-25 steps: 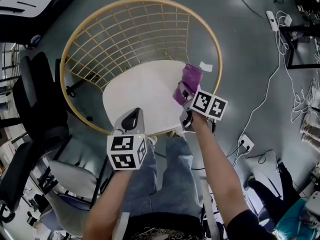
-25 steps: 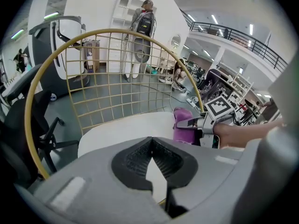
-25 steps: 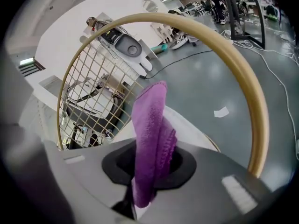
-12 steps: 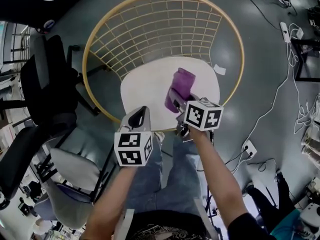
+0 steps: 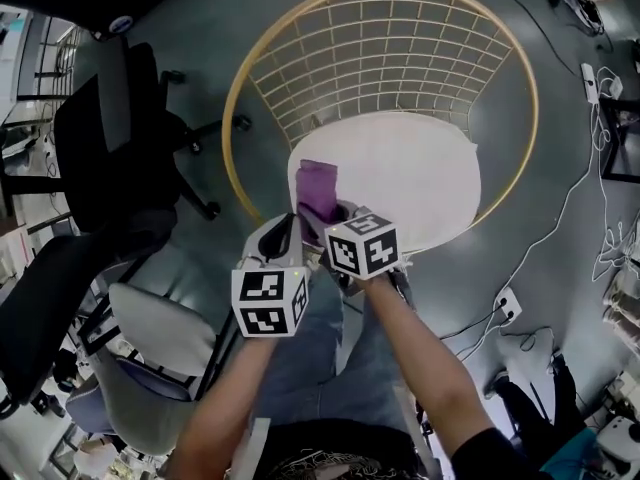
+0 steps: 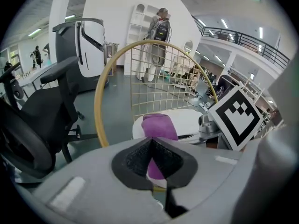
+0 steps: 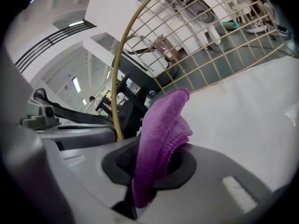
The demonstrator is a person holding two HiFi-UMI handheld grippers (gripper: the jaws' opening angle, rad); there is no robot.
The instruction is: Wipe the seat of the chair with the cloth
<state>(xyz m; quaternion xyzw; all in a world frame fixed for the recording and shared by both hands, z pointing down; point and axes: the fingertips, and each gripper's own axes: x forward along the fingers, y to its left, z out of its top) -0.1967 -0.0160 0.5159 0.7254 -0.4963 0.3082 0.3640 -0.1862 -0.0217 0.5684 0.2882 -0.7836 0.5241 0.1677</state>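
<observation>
The grey floor carries a round chair with a gold wire back and a white seat. A black office chair stands just beside it, at the left of the head view. The left gripper hangs near the seat's front edge, off the seat; its jaws are pressed together with nothing between them, and its own view shows only the cloth and seat beyond their tips. The right gripper is just beside it, its jaws clamped on a purple cloth. The cloth sticks out forward from those jaws in a folded bunch over the seat's near left part. Whether it presses on the seat cannot be made out.
</observation>
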